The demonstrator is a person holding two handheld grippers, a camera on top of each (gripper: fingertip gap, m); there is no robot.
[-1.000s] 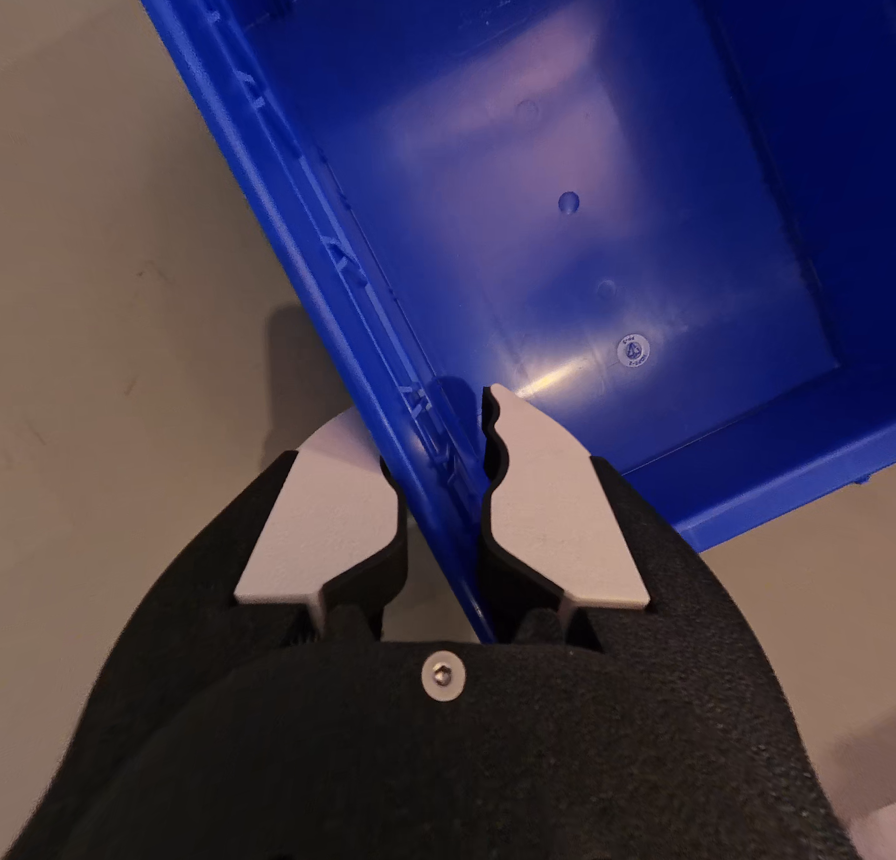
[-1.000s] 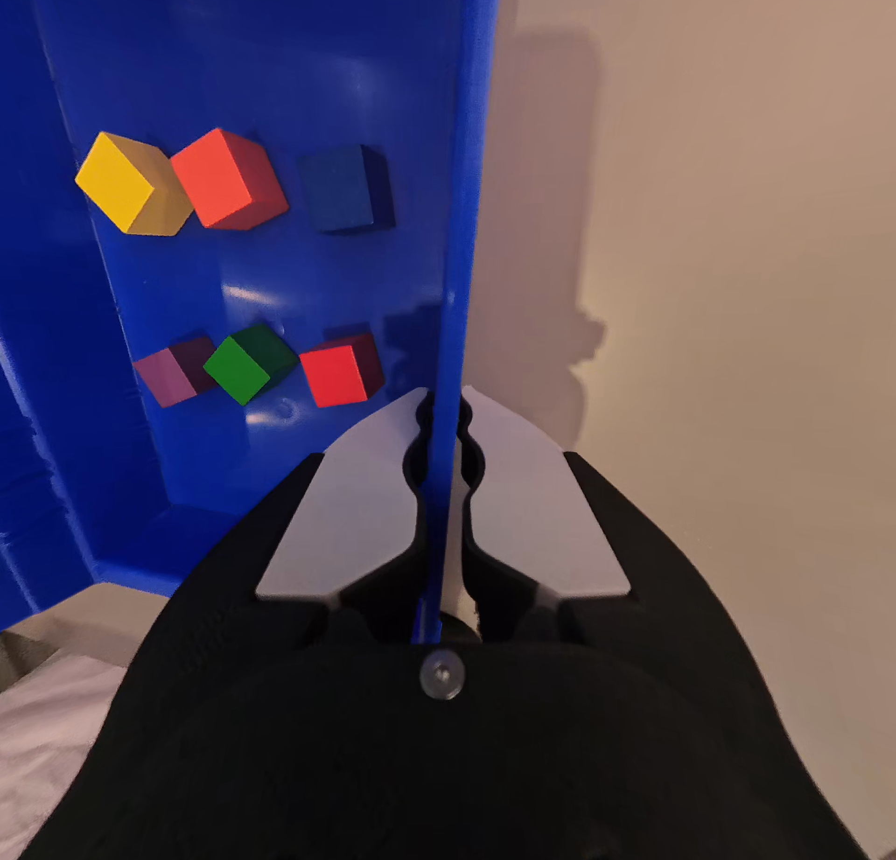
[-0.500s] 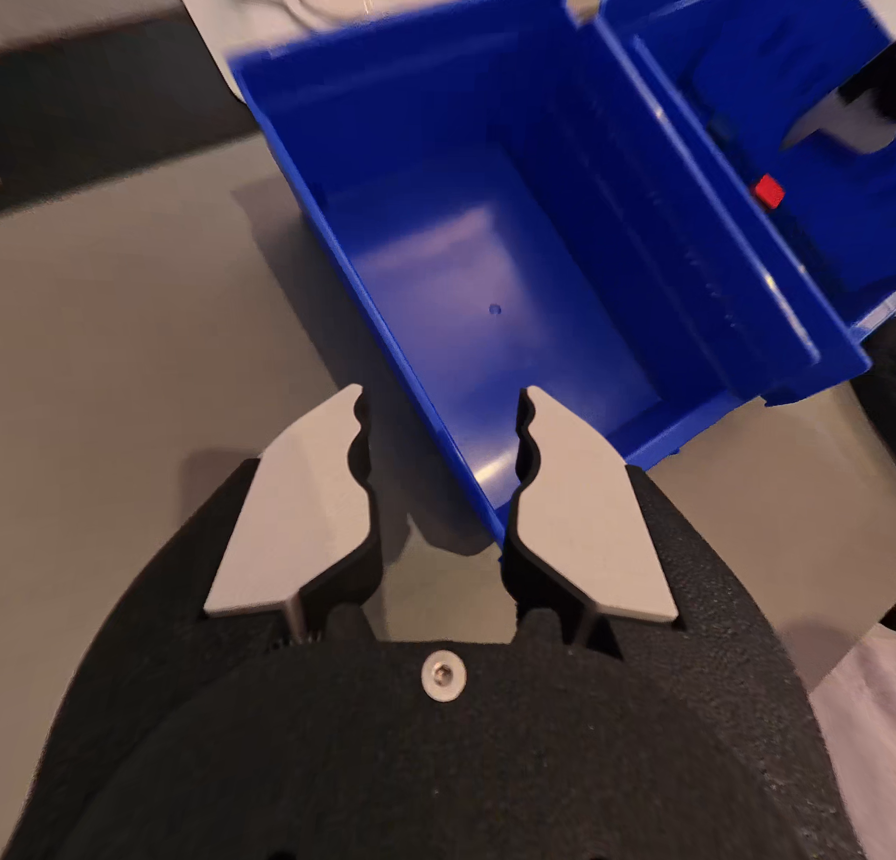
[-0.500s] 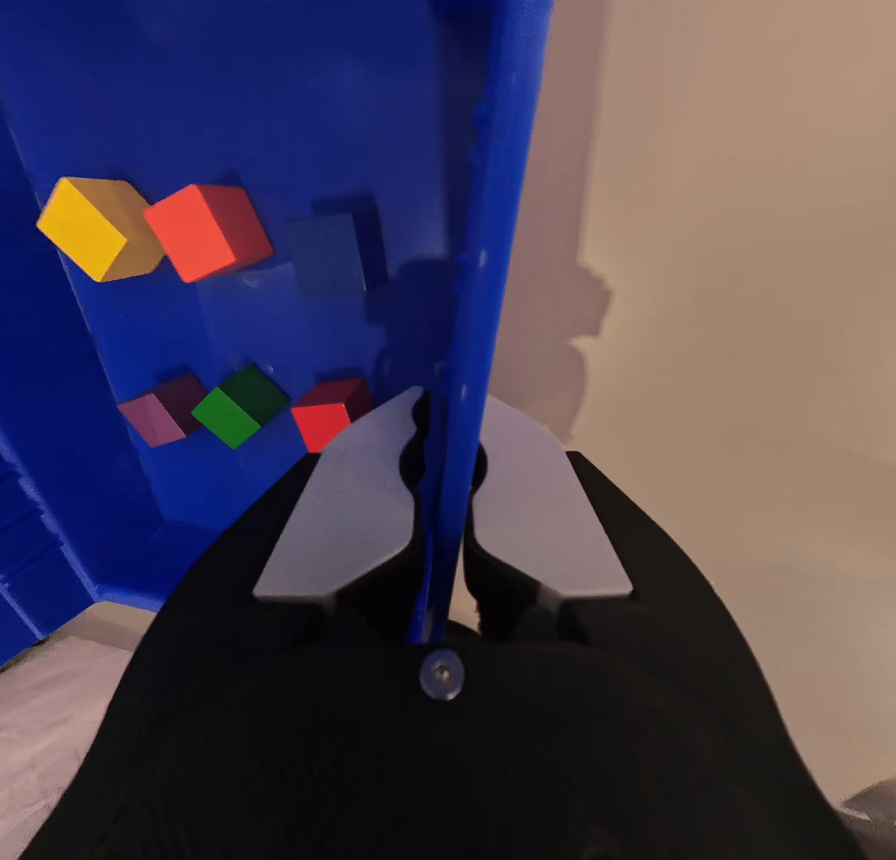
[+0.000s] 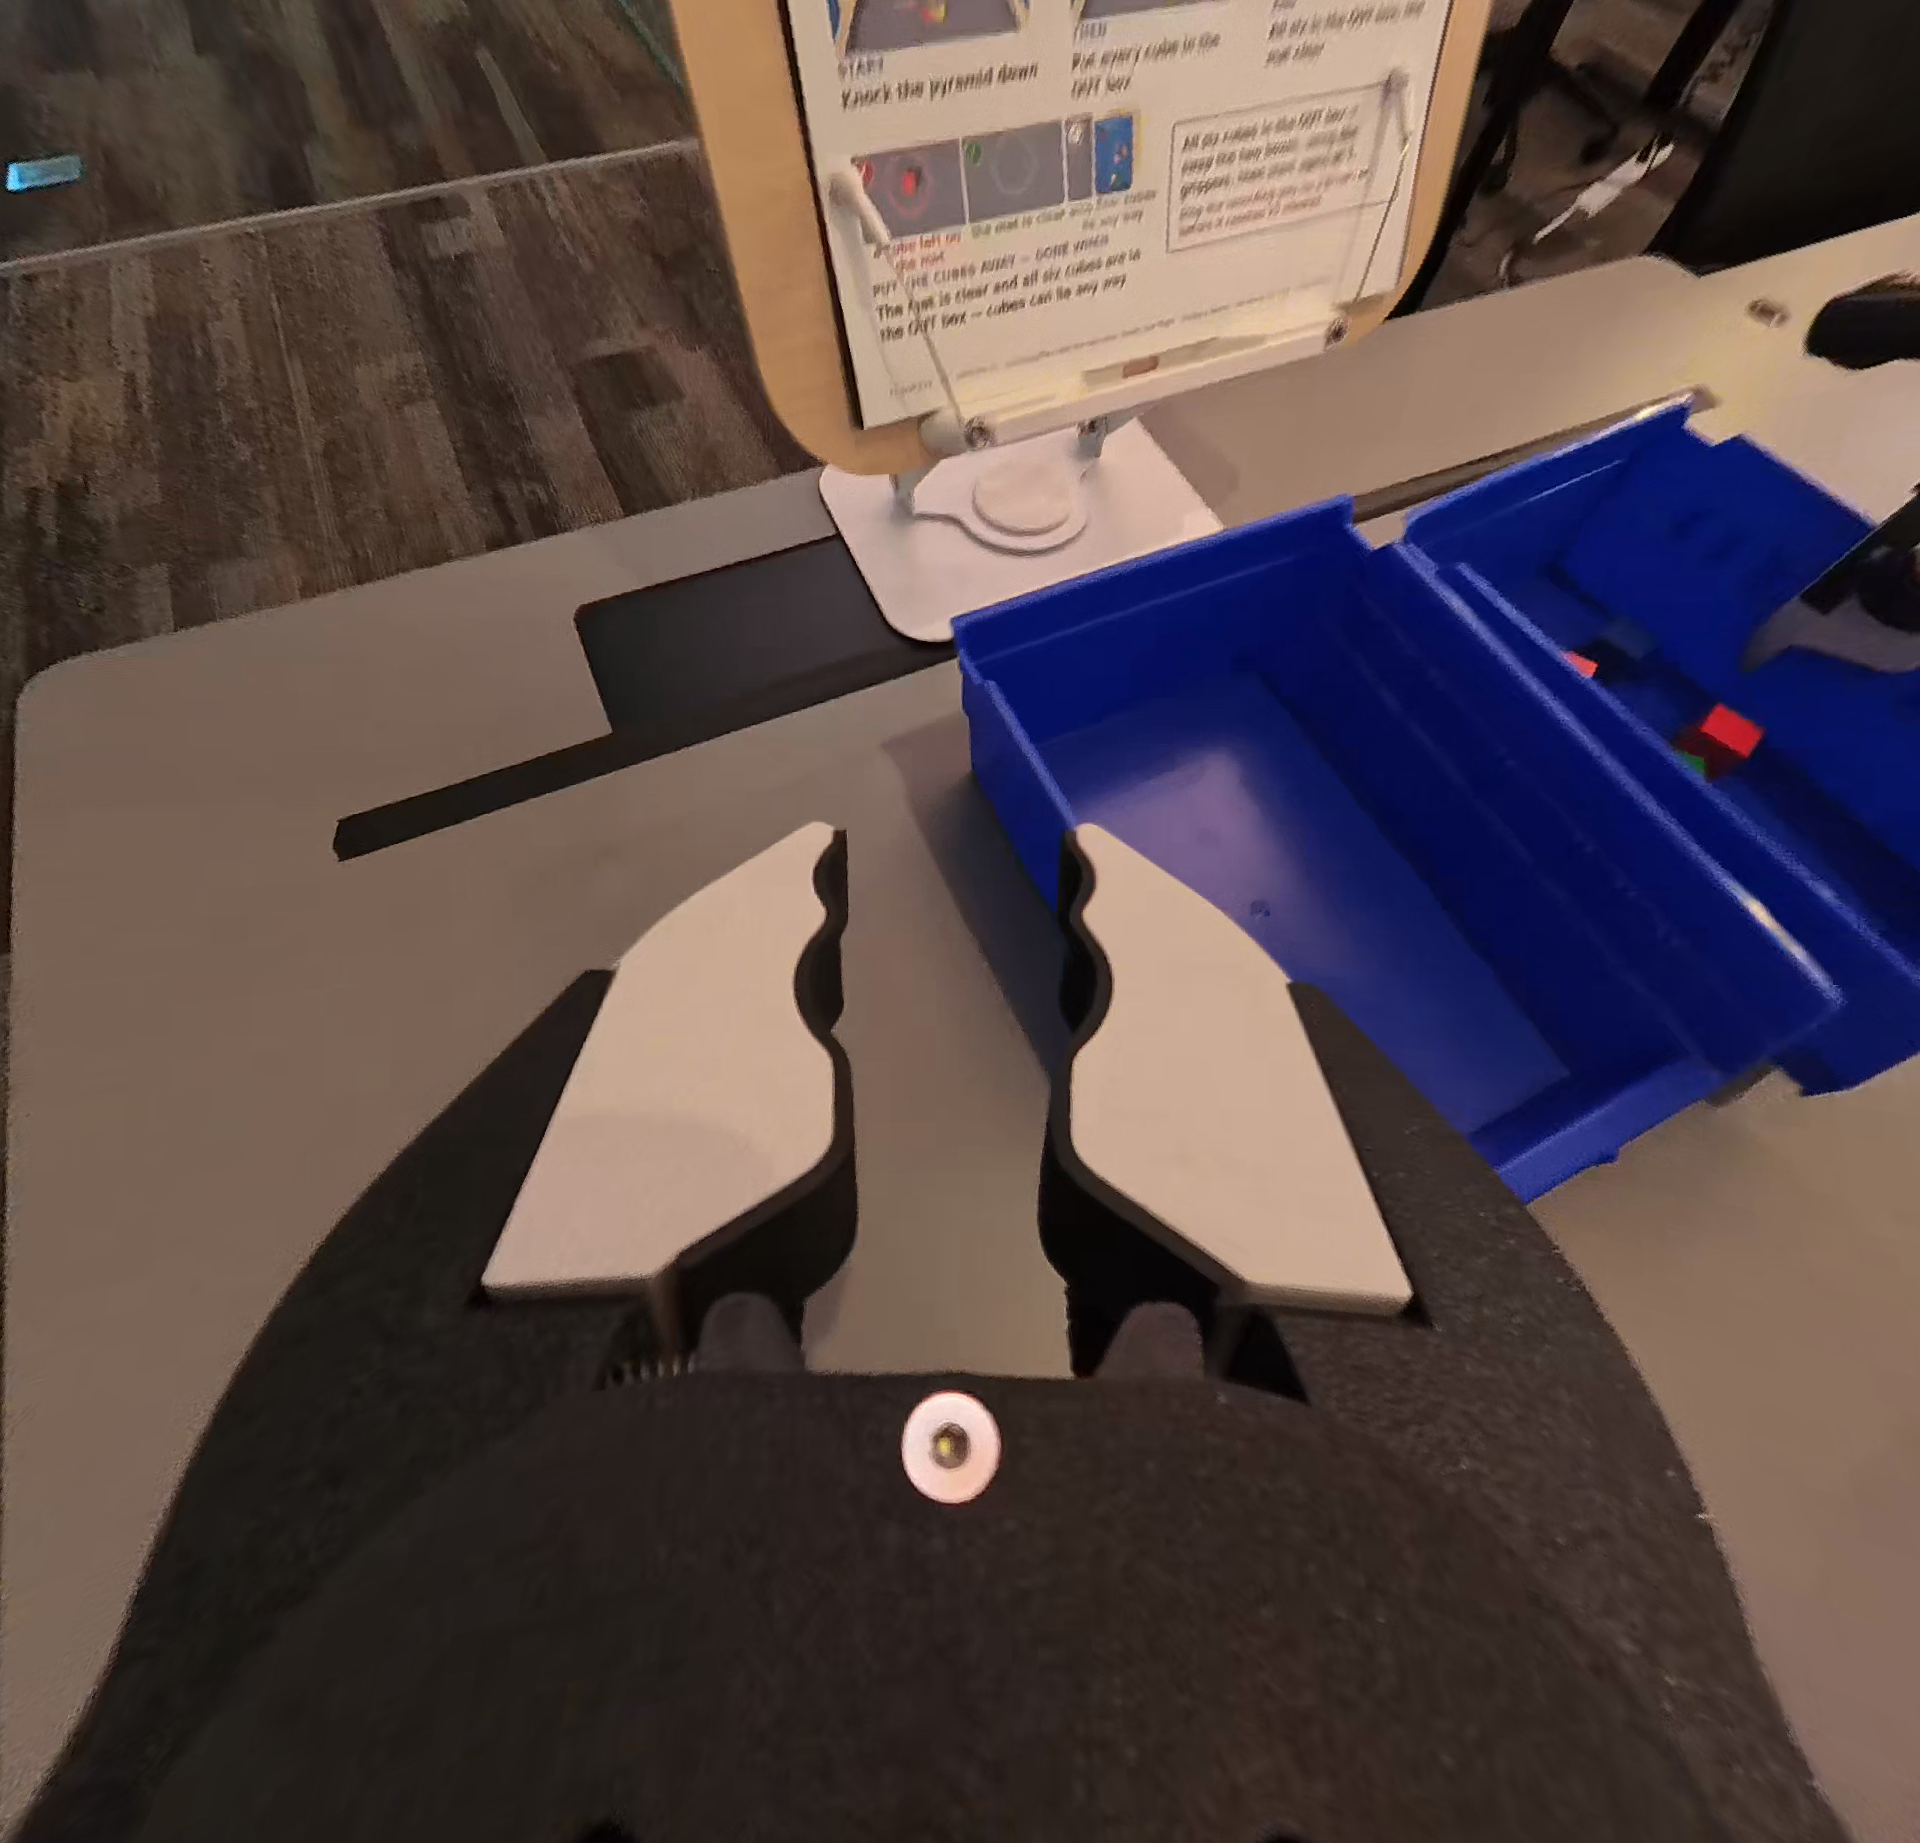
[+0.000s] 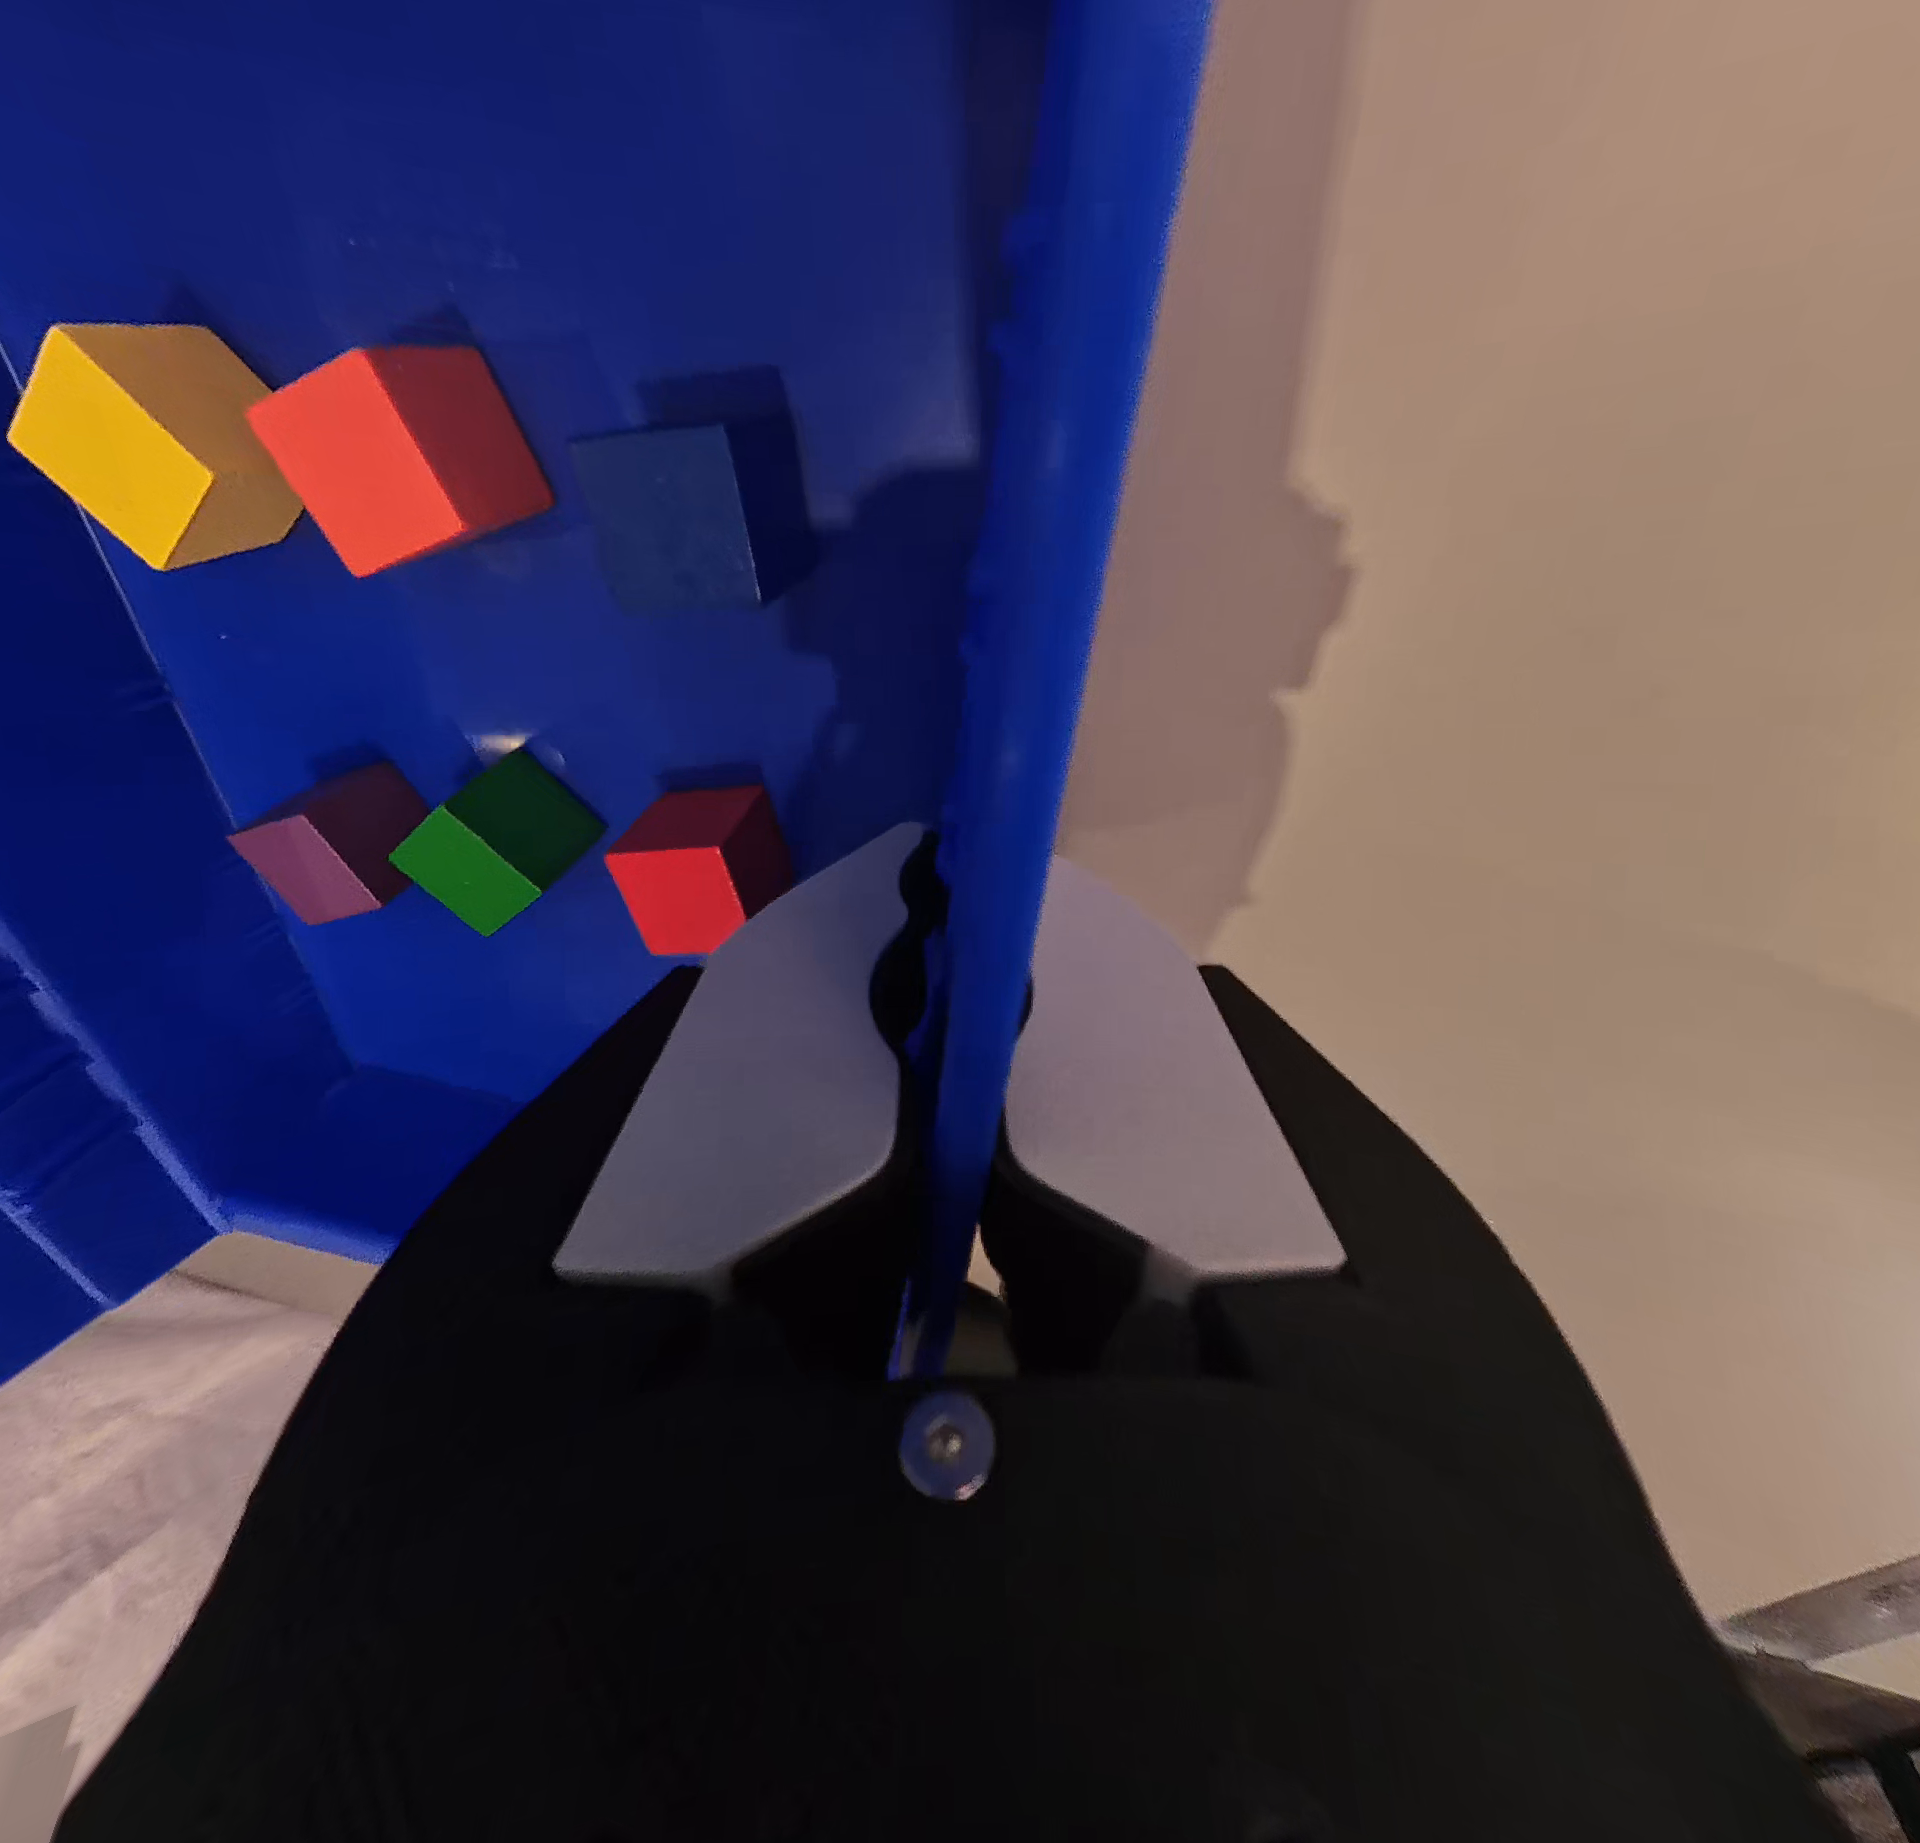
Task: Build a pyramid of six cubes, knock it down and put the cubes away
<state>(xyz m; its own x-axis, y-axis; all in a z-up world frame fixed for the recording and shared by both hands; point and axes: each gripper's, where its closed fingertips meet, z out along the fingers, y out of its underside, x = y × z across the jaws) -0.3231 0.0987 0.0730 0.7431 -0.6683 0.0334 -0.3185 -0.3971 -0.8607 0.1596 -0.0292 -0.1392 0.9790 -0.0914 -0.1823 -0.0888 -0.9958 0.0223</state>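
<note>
The right gripper (image 6: 961,863) is clamped on the side wall of the blue plastic bin (image 6: 1081,359), one finger inside and one outside. Six wooden cubes lie on the bin floor: a red cube (image 6: 686,889) nearest the gripper, then a green cube (image 6: 488,858) and a purple cube (image 6: 322,858); farther off, a dark blue cube (image 6: 686,510), an orange-red cube (image 6: 395,458) and a yellow cube (image 6: 135,443). The left gripper (image 5: 951,843) hovers with jaws wide and empty above the grey surface (image 5: 312,858), just beside a second, empty blue plastic bin (image 5: 1039,744).
</note>
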